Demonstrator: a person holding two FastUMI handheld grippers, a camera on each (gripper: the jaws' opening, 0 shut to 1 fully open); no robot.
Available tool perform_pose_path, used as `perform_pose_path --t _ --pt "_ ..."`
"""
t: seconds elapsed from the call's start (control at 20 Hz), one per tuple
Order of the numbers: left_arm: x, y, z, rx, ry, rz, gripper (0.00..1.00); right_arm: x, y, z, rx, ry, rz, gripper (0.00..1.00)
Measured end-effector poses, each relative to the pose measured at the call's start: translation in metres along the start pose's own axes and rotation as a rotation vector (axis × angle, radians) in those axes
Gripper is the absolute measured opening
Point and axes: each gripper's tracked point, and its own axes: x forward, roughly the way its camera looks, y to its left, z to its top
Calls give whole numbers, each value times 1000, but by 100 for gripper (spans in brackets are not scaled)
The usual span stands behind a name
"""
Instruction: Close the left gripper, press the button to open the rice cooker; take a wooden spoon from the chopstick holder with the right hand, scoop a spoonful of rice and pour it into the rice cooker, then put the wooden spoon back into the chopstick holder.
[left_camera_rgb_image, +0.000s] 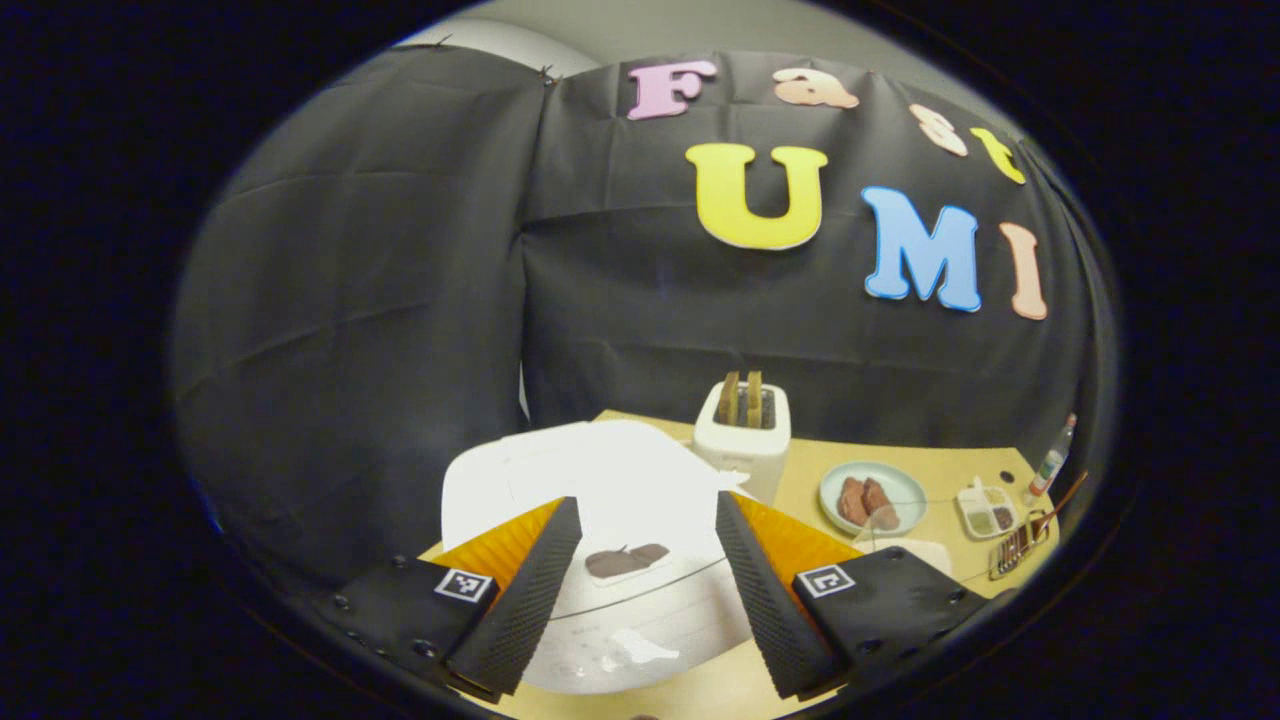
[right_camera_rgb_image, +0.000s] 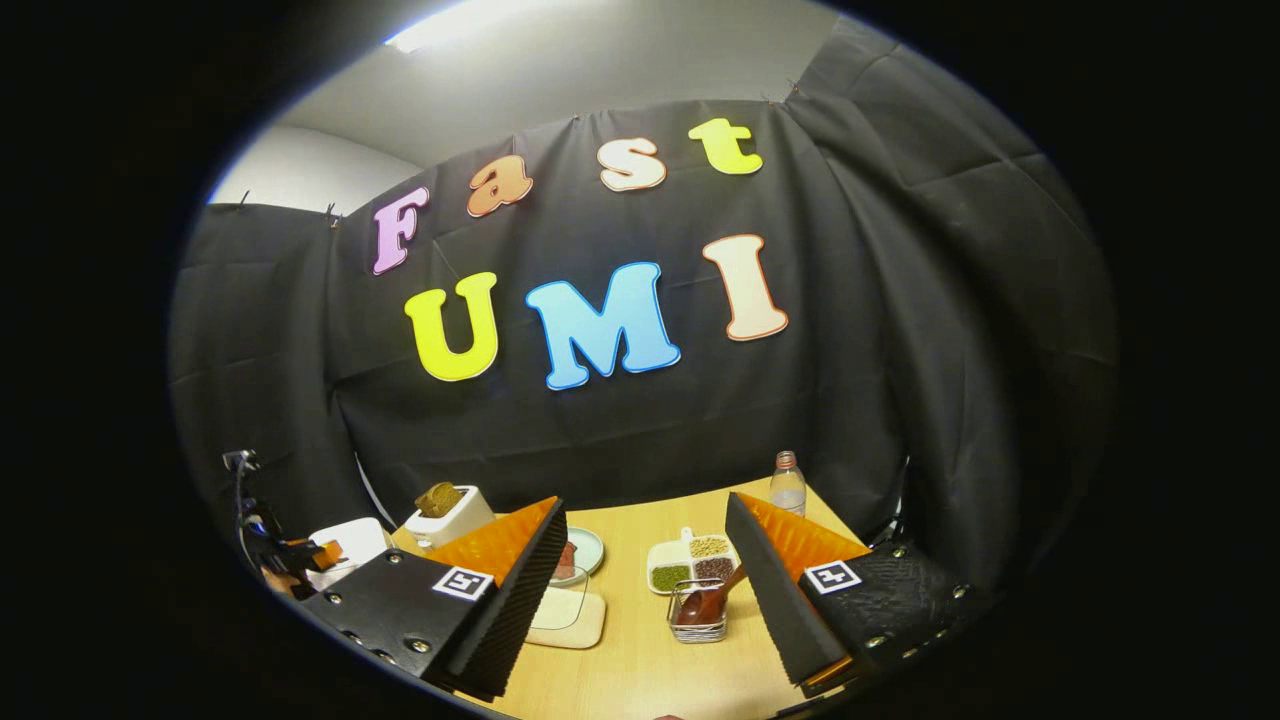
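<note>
White rice cooker (left_camera_rgb_image: 600, 500) sitting at the near left of the light wooden surface (left_camera_rgb_image: 940, 465), lid down, directly ahead of the left tongs (left_camera_rgb_image: 640, 600), whose fingers stand wide apart above it with nothing between them. Behind the cooker, a white toaster (left_camera_rgb_image: 745, 430) with two slices poking up; to its right, a pale plate (left_camera_rgb_image: 872, 497) carrying brownish food. Further right, a small divided tray (left_camera_rgb_image: 985, 510) of grains, a bottle (left_camera_rgb_image: 1050, 462) and a wire chopstick holder (left_camera_rgb_image: 1018, 545) with a wooden spoon (left_camera_rgb_image: 1062, 498) leaning out of it. From the right gripper view, right tongs (right_camera_rgb_image: 645, 590) likewise spread open and empty, hovering over the surface short of the chopstick holder (right_camera_rgb_image: 697, 610), spoon bowl down inside it, divided tray (right_camera_rgb_image: 690, 563) just behind. Flat cream board (right_camera_rgb_image: 568, 615) lying left of the holder. At far left, the other tongs (right_camera_rgb_image: 290, 555) near the cooker.
</note>
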Motion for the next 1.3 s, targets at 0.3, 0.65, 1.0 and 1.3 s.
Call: perform_pose_path --t 0.3,0.65,1.0,1.3 --pt "-87 -92 123 38 -234 -168 98 -8 17 26 -34 -46 15 97" --pt "-198 -182 204 -24 -344 -333 93 -30 45 70 -78 -106 36 97" --pt "-242 -199 214 -67 -341 -396 91 -53 75 103 -69 -110 69 97" --pt "-251 -208 206 -24 -337 -413 94 -59 92 105 -88 -125 97 97"
